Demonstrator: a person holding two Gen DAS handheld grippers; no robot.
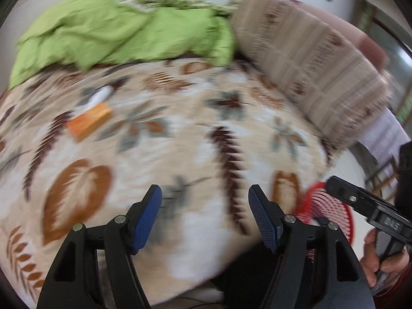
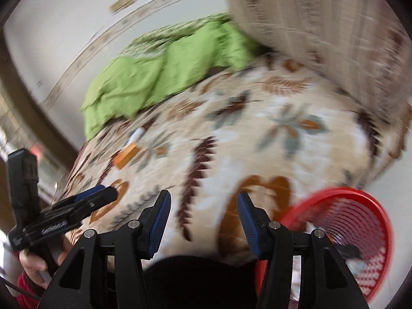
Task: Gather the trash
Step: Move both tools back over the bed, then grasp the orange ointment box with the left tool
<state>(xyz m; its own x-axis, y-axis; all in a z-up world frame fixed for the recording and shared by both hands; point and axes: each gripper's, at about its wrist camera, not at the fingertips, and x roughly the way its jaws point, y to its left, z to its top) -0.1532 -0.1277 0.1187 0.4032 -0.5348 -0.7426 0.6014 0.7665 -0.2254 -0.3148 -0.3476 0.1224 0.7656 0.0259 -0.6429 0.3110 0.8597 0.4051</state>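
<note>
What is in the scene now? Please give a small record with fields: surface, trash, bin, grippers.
surface: bed with leaf-print blanket, green cloth at the far side
trash: orange box and white item touching it, both lying on the blanket
bin: red basket beside the bed, at the right
left gripper: open, empty
right gripper: open, empty
image: blurred by motion

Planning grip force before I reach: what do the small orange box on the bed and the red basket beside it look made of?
The small orange box looks like thin printed cardboard: flat faces and squared edges, though blur hides any detail. The red basket looks like moulded plastic: a smooth, slightly glossy rim with a regular lattice of slots in its wall. Both are probably light and easily squeezed.
</note>
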